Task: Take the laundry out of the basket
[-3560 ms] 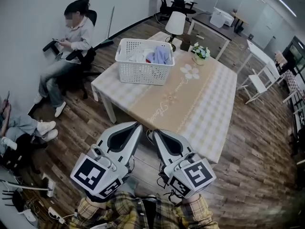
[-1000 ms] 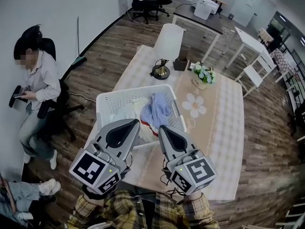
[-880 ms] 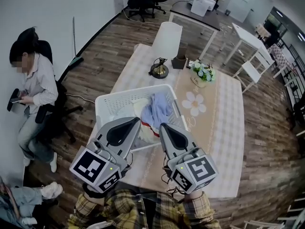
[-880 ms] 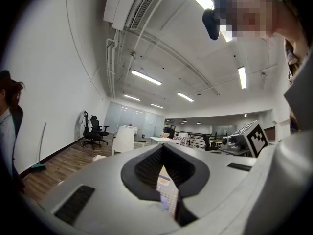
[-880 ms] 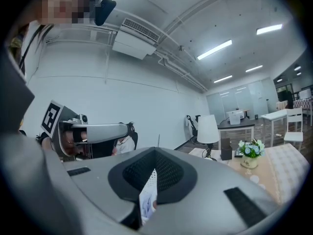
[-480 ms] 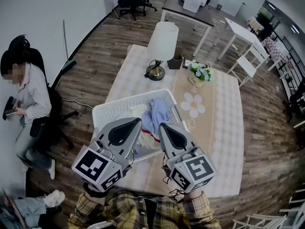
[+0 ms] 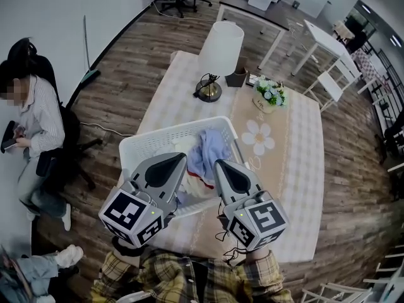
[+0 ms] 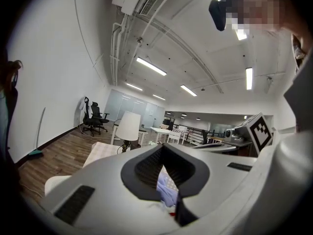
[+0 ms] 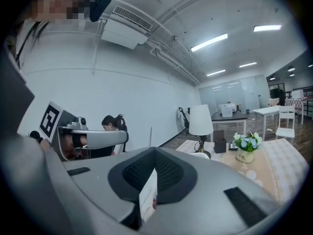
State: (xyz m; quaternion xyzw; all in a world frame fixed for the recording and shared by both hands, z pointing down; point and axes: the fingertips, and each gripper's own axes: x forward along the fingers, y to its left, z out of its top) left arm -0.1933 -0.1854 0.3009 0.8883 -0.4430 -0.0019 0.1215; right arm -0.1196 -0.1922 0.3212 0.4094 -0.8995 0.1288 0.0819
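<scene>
A white slatted laundry basket (image 7: 142,146) stands on the near left part of the table (image 7: 298,169). A light blue garment (image 7: 213,145) lies in it on top of white laundry (image 7: 184,146), with a bit of red below. My left gripper (image 7: 182,157) hovers shut over the basket's near side, holding nothing. Beside it, my right gripper (image 7: 219,163) is shut and empty too, just short of the blue garment. In the left gripper view the blue garment (image 8: 165,185) shows beyond the closed jaws. In the right gripper view white cloth (image 9: 148,194) shows the same way.
A table lamp (image 7: 220,46), a dark small box (image 7: 237,79) and a pot of flowers (image 7: 269,95) stand at the table's far end. A person (image 7: 33,122) sits on a chair by the left wall. White chairs (image 7: 333,84) and desks stand beyond.
I have come from well back up to the table, so both grippers now hang over the basket's near side. Over the last second they crept slightly forward. Both stayed shut.
</scene>
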